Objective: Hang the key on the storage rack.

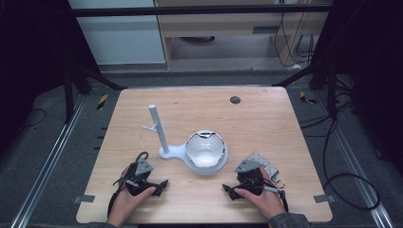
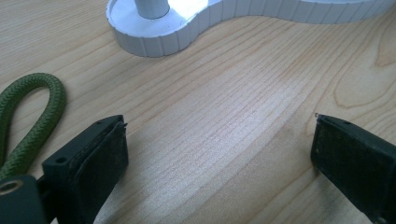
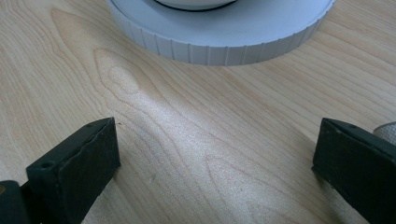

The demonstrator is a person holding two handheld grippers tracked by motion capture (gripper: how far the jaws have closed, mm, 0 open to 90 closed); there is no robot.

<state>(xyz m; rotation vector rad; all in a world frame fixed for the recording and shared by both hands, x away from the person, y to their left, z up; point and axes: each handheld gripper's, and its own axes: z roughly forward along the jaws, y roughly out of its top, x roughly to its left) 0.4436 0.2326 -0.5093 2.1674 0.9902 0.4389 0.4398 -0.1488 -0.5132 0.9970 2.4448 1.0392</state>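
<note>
A white stand (image 1: 164, 151) sits mid-table, with an upright post (image 1: 158, 126) that carries a small side hook. Its round base holds a shiny white bowl (image 1: 205, 148). My left gripper (image 1: 159, 186) rests on the table in front of the post, open, its jaws pointing right. In the left gripper view the left gripper (image 2: 219, 135) has bare wood between its jaws and the stand's base (image 2: 154, 39) ahead. My right gripper (image 1: 229, 191) lies near the front right, open, jaws pointing left. The right gripper (image 3: 217, 140) faces the round base (image 3: 219, 39) with nothing between its jaws.
A green rope loop (image 1: 141, 156) lies just behind the left gripper, and the rope (image 2: 42, 116) shows at the left of its view. A pale flat pouch (image 1: 262, 164) with a key ring (image 1: 280, 183) lies behind the right gripper. A dark round spot (image 1: 235, 99) marks the table's far side.
</note>
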